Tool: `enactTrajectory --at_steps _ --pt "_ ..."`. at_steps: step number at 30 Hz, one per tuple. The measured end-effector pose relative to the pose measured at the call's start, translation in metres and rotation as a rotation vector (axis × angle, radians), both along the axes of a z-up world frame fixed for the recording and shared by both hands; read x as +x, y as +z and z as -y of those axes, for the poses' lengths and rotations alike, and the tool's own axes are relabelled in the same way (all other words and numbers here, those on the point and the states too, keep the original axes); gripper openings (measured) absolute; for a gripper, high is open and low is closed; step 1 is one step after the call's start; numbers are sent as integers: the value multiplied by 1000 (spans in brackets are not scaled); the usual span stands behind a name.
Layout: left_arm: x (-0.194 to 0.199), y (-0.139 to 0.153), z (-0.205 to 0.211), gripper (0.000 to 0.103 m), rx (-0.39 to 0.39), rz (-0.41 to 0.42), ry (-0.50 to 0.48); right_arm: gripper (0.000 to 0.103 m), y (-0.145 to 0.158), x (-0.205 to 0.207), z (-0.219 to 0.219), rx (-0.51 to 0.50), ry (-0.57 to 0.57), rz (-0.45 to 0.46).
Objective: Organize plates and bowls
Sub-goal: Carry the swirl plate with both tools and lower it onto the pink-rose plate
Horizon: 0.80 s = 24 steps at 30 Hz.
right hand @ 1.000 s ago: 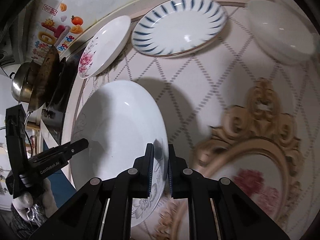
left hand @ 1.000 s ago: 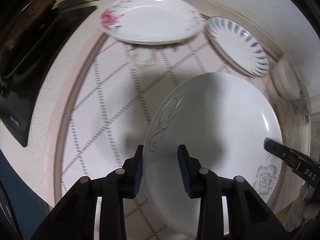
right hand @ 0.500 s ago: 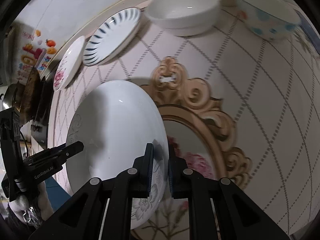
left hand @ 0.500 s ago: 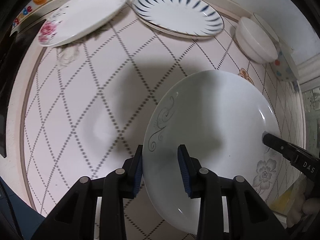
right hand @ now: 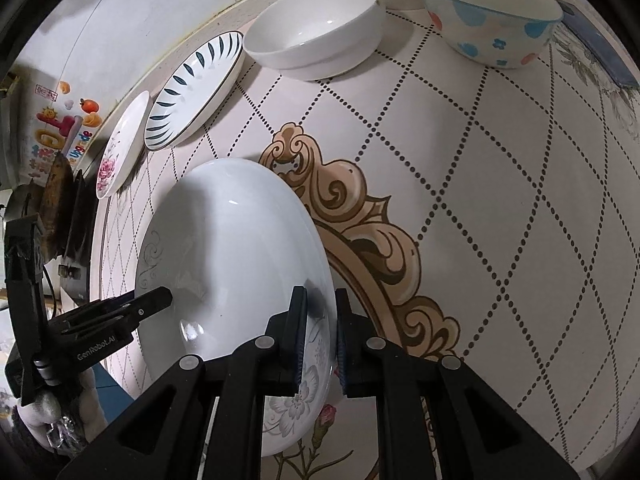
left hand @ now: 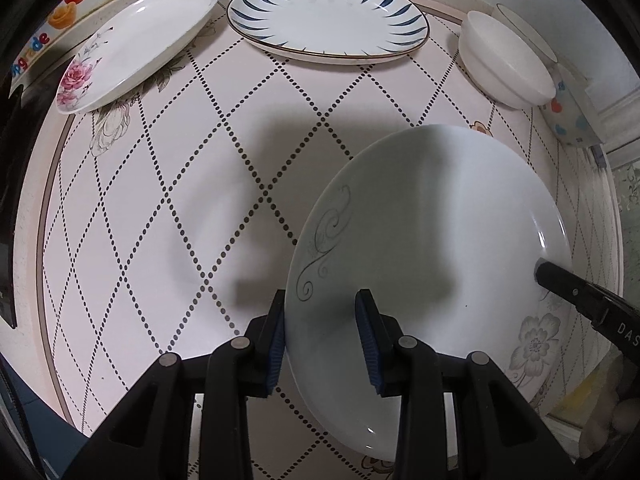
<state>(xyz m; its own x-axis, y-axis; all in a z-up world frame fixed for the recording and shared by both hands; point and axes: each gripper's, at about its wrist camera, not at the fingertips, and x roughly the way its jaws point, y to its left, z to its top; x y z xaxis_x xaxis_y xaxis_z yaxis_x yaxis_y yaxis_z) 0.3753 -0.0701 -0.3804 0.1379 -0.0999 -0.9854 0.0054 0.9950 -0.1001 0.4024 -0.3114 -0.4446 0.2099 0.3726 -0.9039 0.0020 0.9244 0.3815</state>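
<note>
1. The white scroll-pattern plate hangs tilted above the counter's patterned middle, held at opposite rims; open counter lies to its left and beyond it
2. The right gripper is clamped tight on the plate's flowered rim; the left gripper straddles the scroll rim with its pads spread, and whether they press I cannot tell
3. Along the counter's far edge sit a rose plate, a blue-striped plate, a white bowl and a spotted bowl, close together
4. The plate hides the counter beneath; the spotted bowl is cut off in the left view
5. All crockery is glossy and smooth; the counter covering shows dotted diamonds and a gold scroll frame
</note>
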Motion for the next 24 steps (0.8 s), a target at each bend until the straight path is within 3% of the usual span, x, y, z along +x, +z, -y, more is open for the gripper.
enactTrajectory --at_steps 17,21,24 --pt "-11 10 -2 30 9 -2 17 17 -7 5 -3 16 23 -53" --pt "-17 45 -26 30 -18 53 61 17 6 7 2 6 9 -55" --pt "-12 82 -56 31 -44 125 117 23 38 8 9 -20 -19 -17"
